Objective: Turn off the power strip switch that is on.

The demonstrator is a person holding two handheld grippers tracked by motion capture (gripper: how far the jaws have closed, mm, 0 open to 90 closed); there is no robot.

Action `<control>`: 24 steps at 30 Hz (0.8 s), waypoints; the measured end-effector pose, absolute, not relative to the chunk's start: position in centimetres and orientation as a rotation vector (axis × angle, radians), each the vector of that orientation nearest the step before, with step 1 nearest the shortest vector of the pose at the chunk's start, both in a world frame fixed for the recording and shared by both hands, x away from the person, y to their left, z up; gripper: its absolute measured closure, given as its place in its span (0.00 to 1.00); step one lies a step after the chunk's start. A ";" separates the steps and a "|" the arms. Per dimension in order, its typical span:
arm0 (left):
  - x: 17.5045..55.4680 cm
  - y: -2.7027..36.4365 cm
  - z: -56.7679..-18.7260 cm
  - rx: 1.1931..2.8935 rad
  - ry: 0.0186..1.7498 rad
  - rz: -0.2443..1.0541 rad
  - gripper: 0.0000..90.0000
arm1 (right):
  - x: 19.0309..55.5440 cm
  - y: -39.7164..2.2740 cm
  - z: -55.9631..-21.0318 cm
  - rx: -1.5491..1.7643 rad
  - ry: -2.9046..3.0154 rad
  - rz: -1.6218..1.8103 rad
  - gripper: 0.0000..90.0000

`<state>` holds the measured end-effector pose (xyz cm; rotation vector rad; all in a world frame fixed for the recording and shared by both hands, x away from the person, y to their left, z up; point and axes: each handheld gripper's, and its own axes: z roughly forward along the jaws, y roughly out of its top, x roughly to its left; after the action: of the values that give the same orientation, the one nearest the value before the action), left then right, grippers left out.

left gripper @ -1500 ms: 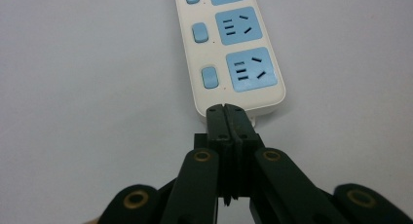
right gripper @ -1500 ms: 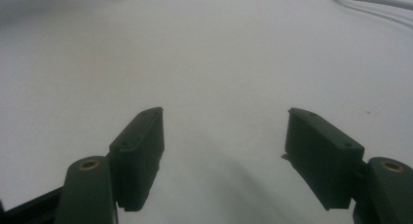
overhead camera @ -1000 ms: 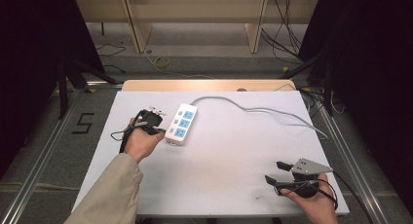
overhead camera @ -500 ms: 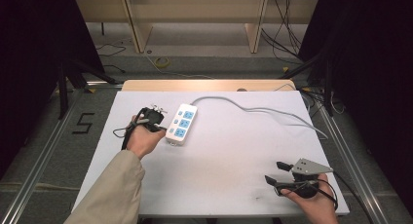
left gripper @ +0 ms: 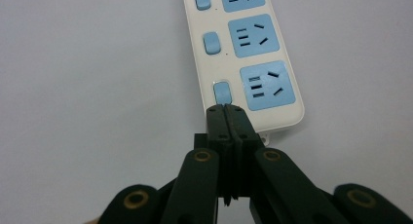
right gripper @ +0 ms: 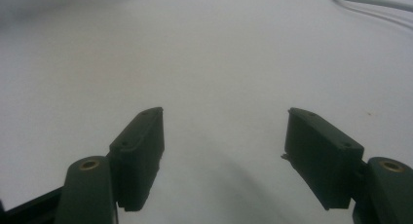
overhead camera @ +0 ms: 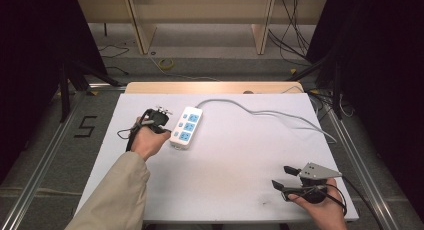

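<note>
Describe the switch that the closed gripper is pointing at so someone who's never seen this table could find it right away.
On the white table lies a white power strip with three blue sockets, each beside a small blue switch. The one meant is the end switch, farthest from the grey cord. Unlike the other two, it sits right at the shut tips of the left gripper.

A single dark numeral, "5" (overhead camera: pixel 86 126), is marked on the grey floor (overhead camera: pixel 45 155) to the left of the bench (overhead camera: pixel 225 180). No other text, label or brand can be read anywhere else.
</note>
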<state>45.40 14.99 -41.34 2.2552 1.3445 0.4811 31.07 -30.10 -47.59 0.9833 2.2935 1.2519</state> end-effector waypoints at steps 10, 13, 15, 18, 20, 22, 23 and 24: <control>46.0 14.5 -41.2 2.267 1.341 0.483 1.00 | 31.0 -30.2 -47.5 0.986 2.290 1.250 0.35; 46.3 14.3 -41.1 2.276 1.338 0.482 1.00 | 31.0 -30.2 -47.5 0.983 2.292 1.249 0.35; 46.4 14.2 -41.2 2.276 1.338 0.481 1.00 | 31.0 -30.2 -47.5 0.979 2.291 1.248 0.35; 46.5 13.9 -41.3 2.275 1.342 0.480 1.00 | 31.0 -30.2 -47.5 0.982 2.288 1.250 0.35; 46.6 13.9 -41.4 2.281 1.339 0.482 1.00 | 31.0 -30.2 -47.5 0.982 2.290 1.250 0.35; 46.7 13.9 -41.4 2.278 1.346 0.482 1.00 | 31.0 -30.2 -47.5 0.981 2.291 1.250 0.35; 46.8 13.9 -41.4 2.281 1.348 0.481 1.00 | 31.0 -30.2 -47.5 0.980 2.292 1.250 0.35; 46.8 13.9 -41.4 2.283 1.349 0.480 1.00 | 31.0 -30.2 -47.5 0.981 2.294 1.249 0.35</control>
<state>46.80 13.93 -41.44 2.2831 1.3490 0.4796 30.97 -30.16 -47.49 0.9808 2.2936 1.2490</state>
